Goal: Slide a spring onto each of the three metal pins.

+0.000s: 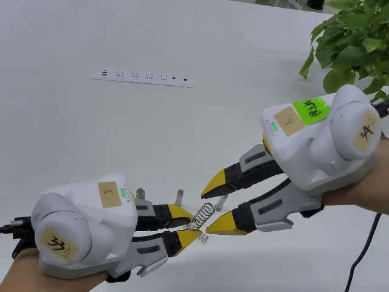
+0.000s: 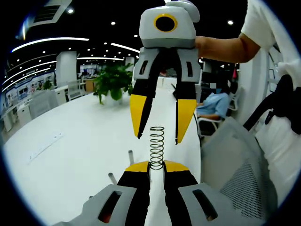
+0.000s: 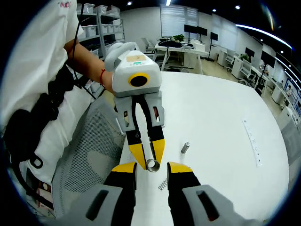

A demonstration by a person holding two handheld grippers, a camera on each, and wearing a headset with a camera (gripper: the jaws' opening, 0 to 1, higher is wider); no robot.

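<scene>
My left gripper [image 1: 191,224] is shut on one end of a steel spring [image 1: 202,215], held just above the white table [image 1: 91,140]. The spring's free end pokes between the spread jaws of my right gripper [image 1: 206,213], which is open and not touching it. In the left gripper view the spring [image 2: 156,146] rises from my left gripper [image 2: 156,165] toward the right gripper [image 2: 158,139]. The right gripper view looks at the spring [image 3: 152,165] end-on. Upright metal pins [image 1: 140,193] [image 1: 179,196] stand just behind the left jaws. A loose spring [image 1: 203,238] lies on the table.
A white power strip [image 1: 143,77] lies far back on the table. A potted plant [image 1: 349,42] stands at the right rear, and a black cable [image 1: 364,249] trails off the right gripper. A grey mesh chair [image 3: 89,155] sits beside the table's edge.
</scene>
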